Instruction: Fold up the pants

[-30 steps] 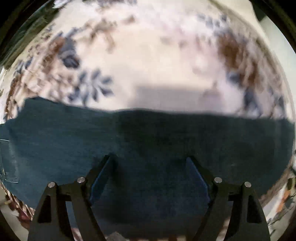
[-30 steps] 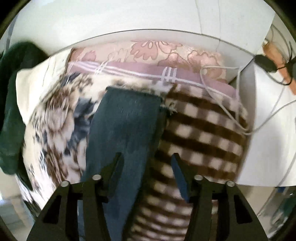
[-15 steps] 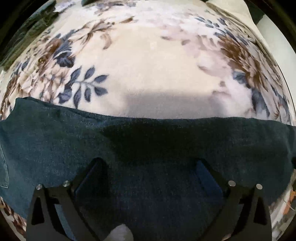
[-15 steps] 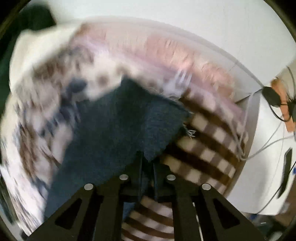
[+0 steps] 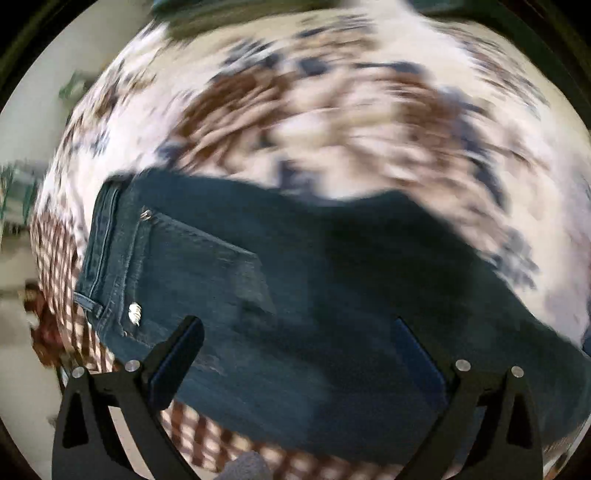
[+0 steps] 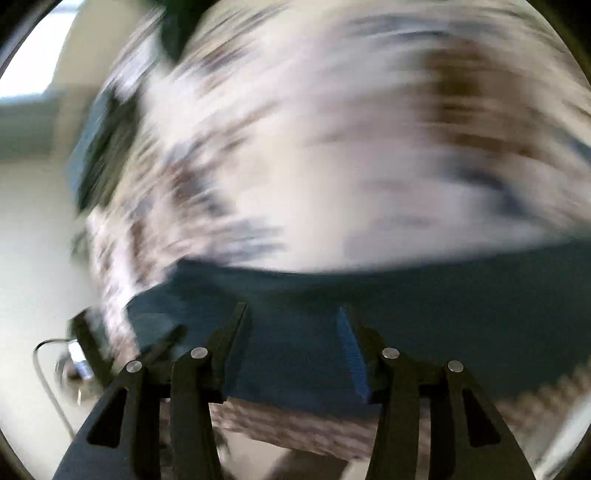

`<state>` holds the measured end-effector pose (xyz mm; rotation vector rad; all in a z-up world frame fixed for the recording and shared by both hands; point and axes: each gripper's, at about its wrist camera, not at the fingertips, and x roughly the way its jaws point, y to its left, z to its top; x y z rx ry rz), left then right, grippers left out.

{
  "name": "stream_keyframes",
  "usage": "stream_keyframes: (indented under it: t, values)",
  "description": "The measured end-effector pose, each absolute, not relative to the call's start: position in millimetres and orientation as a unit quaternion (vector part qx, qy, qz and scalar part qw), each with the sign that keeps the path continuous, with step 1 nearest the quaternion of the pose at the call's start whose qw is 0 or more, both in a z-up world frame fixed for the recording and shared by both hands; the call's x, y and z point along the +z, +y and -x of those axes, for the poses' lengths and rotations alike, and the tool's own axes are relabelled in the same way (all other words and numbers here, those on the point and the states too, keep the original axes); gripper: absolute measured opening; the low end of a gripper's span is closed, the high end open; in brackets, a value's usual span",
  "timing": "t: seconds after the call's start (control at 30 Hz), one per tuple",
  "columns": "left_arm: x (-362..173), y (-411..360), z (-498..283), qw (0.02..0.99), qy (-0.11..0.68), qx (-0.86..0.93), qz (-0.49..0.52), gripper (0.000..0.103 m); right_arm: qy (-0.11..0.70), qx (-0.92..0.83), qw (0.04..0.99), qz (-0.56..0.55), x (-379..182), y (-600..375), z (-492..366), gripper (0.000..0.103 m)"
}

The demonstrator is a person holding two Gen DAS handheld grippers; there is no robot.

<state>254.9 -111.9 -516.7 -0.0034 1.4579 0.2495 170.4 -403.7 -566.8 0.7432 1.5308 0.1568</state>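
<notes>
Dark blue jeans [image 5: 295, 280] lie flat on a floral blanket [image 5: 332, 110]. In the left wrist view the waistband and a back pocket [image 5: 192, 258] show at the left. My left gripper [image 5: 295, 332] is open, its fingers spread wide just above the denim. In the right wrist view the jeans [image 6: 406, 295] stretch across the lower frame, blurred by motion. My right gripper [image 6: 291, 332] is open over the denim near its lower edge, holding nothing.
A brown and white checked blanket [image 5: 192, 435] lies under the jeans' near edge and also shows in the right wrist view [image 6: 295, 424]. Pale floor [image 6: 37, 258] and a cable with a metal object [image 6: 74, 362] lie at the left. A dark garment [image 6: 177, 22] sits at the top.
My right gripper was shut on the jeans' leg end half a second ago; now it is open and has swung left. My left gripper has moved toward the waistband, staying open.
</notes>
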Motion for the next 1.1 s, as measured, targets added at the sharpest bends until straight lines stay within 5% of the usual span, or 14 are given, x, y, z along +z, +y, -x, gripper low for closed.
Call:
stream_keyframes:
  t: [0.27,0.5,0.63,0.73,0.8,1.1]
  values:
    - [-567,-49,-266,0.725,0.678,0.098,0.071,0.103,0.734,0.152,0.624,-0.22,-630,-241,-279,0.051]
    - [-570,-50,-263,0.73,0.672,0.109,0.061,0.103,0.767,0.175,0.59,-0.181,-655,-195,-281,0.05]
    - [-572,-47,-266,0.731,0.671,0.108,0.06,0.103,0.767,0.184,0.593,-0.163,-659,-184,-282,0.041]
    - [-579,-51,-269,0.73,0.672,0.108,0.061,0.103,0.758,0.193,0.607,-0.141,-658,-165,-283,0.017]
    - [-584,-48,-268,0.73,0.672,0.106,0.062,0.103,0.749,0.197,0.622,-0.117,-653,-157,-283,0.011]
    - [-550,-42,-265,0.726,0.676,0.097,0.082,0.103,0.711,0.167,0.675,-0.107,-618,-171,-280,0.001]
